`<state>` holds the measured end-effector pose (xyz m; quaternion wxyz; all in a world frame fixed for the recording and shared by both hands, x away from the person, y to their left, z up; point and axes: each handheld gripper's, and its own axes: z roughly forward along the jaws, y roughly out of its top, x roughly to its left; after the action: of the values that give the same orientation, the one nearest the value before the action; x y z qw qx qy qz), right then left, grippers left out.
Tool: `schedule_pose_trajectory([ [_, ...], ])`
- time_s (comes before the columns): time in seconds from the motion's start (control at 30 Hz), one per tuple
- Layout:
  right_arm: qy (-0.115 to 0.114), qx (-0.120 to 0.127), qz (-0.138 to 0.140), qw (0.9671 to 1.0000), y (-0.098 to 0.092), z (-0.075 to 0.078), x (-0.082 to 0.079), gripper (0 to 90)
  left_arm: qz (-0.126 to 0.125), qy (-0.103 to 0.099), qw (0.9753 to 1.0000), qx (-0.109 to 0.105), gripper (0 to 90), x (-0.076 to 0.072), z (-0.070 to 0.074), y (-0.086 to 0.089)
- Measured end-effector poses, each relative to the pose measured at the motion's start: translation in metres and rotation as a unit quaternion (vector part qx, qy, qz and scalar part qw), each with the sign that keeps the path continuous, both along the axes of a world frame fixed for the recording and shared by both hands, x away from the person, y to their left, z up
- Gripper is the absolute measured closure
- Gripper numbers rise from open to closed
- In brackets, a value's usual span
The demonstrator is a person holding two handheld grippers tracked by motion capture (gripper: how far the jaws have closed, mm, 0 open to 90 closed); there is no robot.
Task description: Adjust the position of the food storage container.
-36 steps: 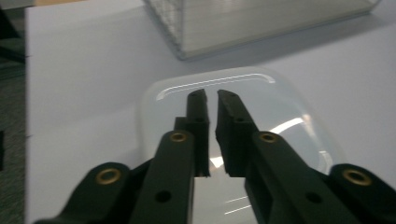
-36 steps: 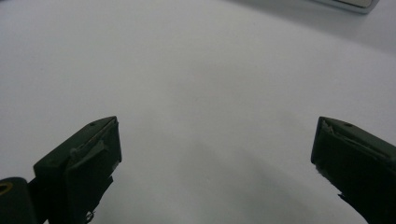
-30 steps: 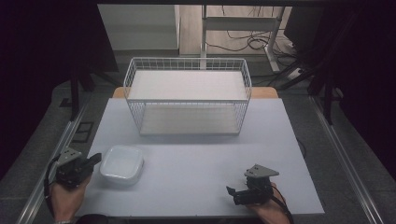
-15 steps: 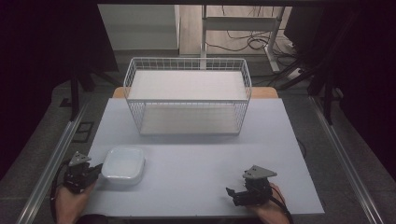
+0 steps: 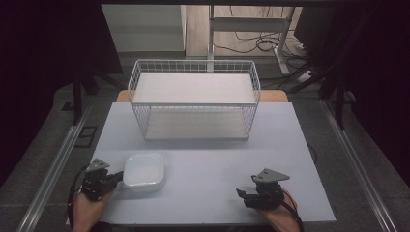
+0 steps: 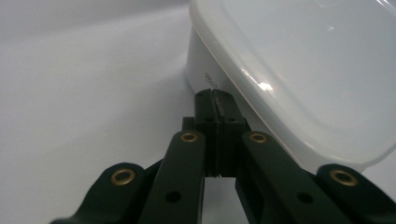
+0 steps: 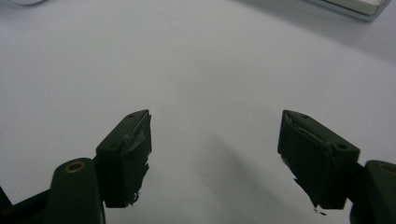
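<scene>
A white lidded plastic container (image 5: pixel 143 170) lies on the pale table (image 5: pixel 217 154) at the front left. My left gripper (image 5: pixel 117 177) sits just left of it, jaws shut, tips against its side. In the left gripper view the closed jaws of the left gripper (image 6: pixel 215 100) meet the container (image 6: pixel 299 70) at its wall, under the lid's rim, with nothing held between them. My right gripper (image 5: pixel 242 195) rests at the front right. In the right gripper view the right gripper (image 7: pixel 215 154) is open over bare table.
A white wire basket (image 5: pixel 193 62) with a white liner stands at the back middle of the table. The table's front edge runs just below both hands. Metal rails (image 5: pixel 58 164) flank the table, and cables lie on the floor behind.
My left gripper has moved right, up against the container, and the container has slid a little to the right. The right gripper has stayed put.
</scene>
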<state>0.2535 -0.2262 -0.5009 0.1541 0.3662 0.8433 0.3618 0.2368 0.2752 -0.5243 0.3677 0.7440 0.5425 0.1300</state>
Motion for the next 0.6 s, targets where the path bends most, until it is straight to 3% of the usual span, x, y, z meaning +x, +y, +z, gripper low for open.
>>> schedule_pose_trajectory([
  [0.2, 0.007, 0.005, -0.007, 0.9999, 0.001, 0.004, 0.002, 35.0, -0.022, -0.004, 0.9996, -0.017, 90.0, 0.004, 0.002, -0.016],
  [0.23, 0.005, 0.005, -0.012, 0.9999, 0.002, 0.006, 0.003, 42.3, -0.027, -0.004, 0.9995, -0.018, 90.0, 0.005, 0.002, -0.021],
  [0.33, 0.003, 0.005, -0.016, 0.9999, 0.001, 0.008, 0.004, 49.8, -0.031, -0.001, 0.9993, -0.021, 90.0, 0.007, 0.002, -0.025],
  [0.4, 0.003, 0.012, -0.010, 0.9999, -0.003, 0.010, 0.008, 59.6, -0.039, 0.000, 0.9990, -0.022, 90.0, 0.009, 0.002, -0.031],
  [0.6, -0.004, 0.029, 0.003, 0.9996, 0.001, 0.013, 0.012, 73.7, -0.054, 0.001, 0.9982, -0.028, 90.0, 0.013, 0.002, -0.043],
])
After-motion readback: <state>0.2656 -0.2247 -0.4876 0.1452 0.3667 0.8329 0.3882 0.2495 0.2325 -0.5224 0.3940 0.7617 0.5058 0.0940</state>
